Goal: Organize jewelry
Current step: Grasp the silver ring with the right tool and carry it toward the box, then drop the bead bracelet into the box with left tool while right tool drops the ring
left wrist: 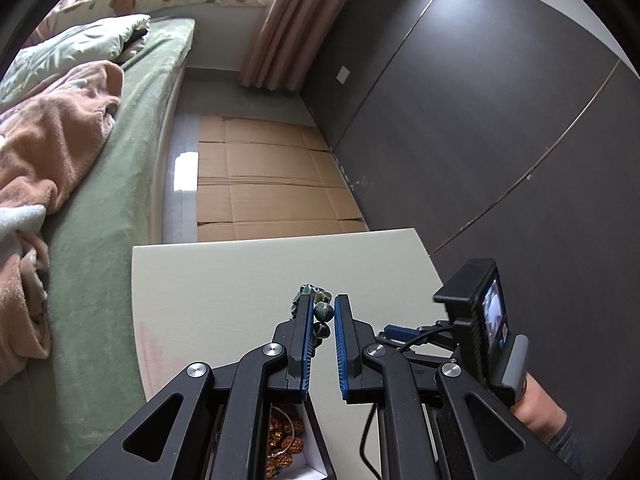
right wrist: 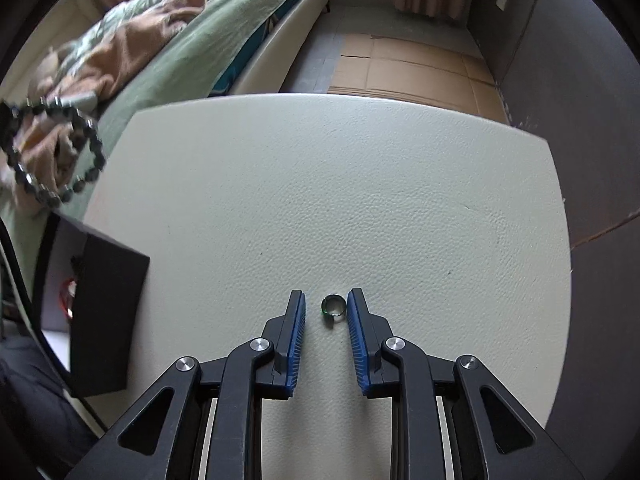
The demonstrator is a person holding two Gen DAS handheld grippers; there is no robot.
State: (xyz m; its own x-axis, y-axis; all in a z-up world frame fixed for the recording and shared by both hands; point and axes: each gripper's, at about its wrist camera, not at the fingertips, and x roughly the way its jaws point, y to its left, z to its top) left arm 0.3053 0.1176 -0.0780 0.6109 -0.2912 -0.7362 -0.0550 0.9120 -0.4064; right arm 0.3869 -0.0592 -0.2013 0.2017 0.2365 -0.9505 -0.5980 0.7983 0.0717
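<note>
My left gripper (left wrist: 323,312) is shut on a dark green beaded bracelet (left wrist: 322,312) and holds it above the pale table (left wrist: 224,280). In the right wrist view the bracelet (right wrist: 56,152) hangs as a loop at the far left, above the black jewelry box (right wrist: 106,320). The box also shows under my left gripper (left wrist: 316,452), with brown and red beads (left wrist: 284,440) inside. My right gripper (right wrist: 326,304) is open, low over the table (right wrist: 320,180). A small silver ring with a green stone (right wrist: 333,307) lies between its fingertips, close to the right finger.
A bed with a green sheet (left wrist: 120,160) and a peach blanket (left wrist: 52,140) runs along the table's left side. Flattened cardboard (left wrist: 264,176) covers the floor beyond the table. A dark wall (left wrist: 480,120) stands on the right. My right gripper's camera unit (left wrist: 480,312) shows at the right.
</note>
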